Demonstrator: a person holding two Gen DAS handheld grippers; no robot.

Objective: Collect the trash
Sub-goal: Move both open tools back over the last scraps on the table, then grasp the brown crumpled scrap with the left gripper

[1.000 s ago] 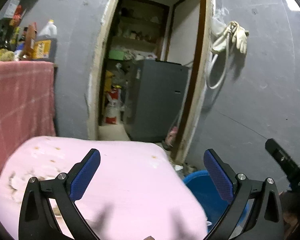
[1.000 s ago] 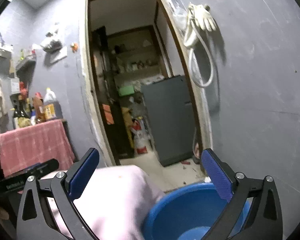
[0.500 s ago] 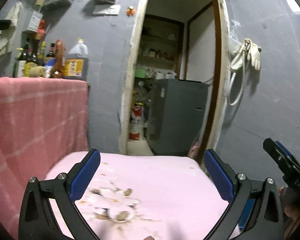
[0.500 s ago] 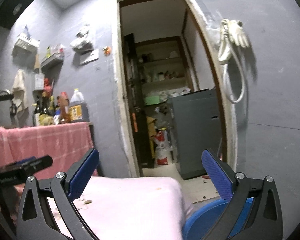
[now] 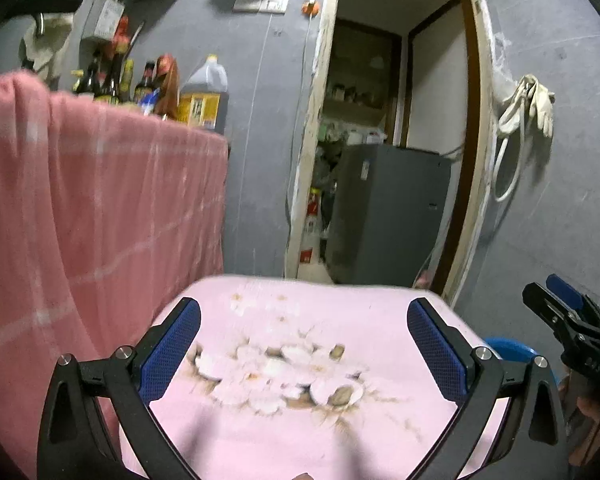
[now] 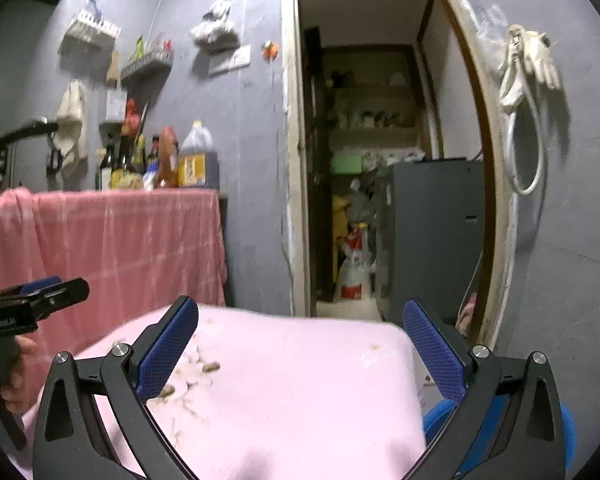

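Closing in on the scraps, both pairs of fingers spread and empty
Trash pile (image 5: 284, 376) mid pink bench (image 5: 380, 332), blue tub (image 6: 436, 424) beside its right edge; careless grab could scatter crumbs floorward

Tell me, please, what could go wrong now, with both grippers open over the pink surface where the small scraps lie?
1. The scraps are small and loose on the pink surface; the wide-open jaws of the left gripper may push them around instead of gripping them.
2. The blue basin sits low beside the surface's edge; scraps swept off elsewhere may land on the floor.
3. The right gripper is close by, so the two could collide.
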